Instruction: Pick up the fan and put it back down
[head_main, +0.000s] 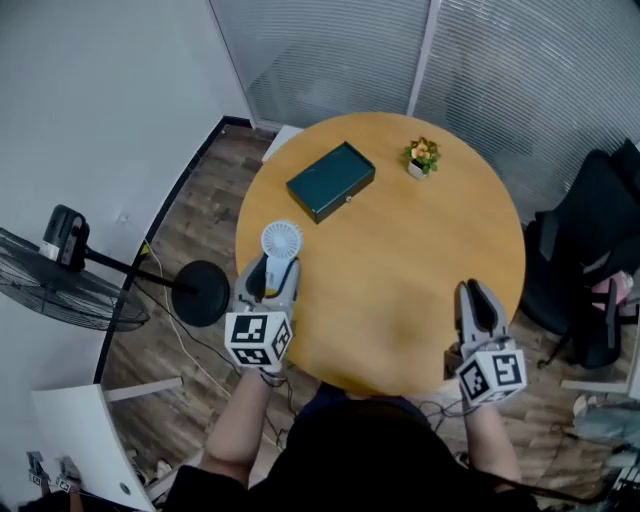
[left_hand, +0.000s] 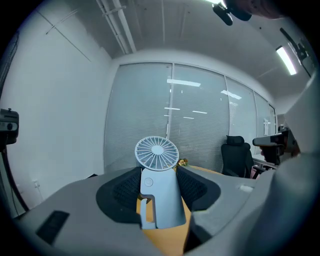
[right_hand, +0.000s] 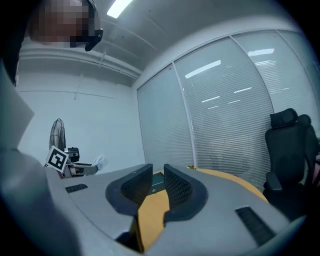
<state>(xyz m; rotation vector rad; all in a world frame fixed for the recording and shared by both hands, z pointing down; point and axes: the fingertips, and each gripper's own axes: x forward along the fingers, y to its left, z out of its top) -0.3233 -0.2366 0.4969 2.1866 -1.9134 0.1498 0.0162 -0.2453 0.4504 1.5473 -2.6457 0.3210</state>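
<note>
A small pale-blue handheld fan (head_main: 281, 243) stands upright near the left edge of the round wooden table (head_main: 400, 250). My left gripper (head_main: 272, 272) is shut on its body, a pad pressed against each side. In the left gripper view the fan (left_hand: 157, 185) fills the gap between the pads of that gripper (left_hand: 159, 175), its round grille rising above them and its base down at the tabletop. My right gripper (head_main: 478, 292) hovers at the table's near right edge, pointing across the table. Its jaws (right_hand: 158, 172) stand a narrow gap apart with nothing between them.
A dark green flat box (head_main: 331, 180) lies at the far left of the table, and a small potted plant (head_main: 423, 155) sits at the far side. A standing floor fan (head_main: 60, 270) is on the left and a black office chair (head_main: 600, 250) on the right.
</note>
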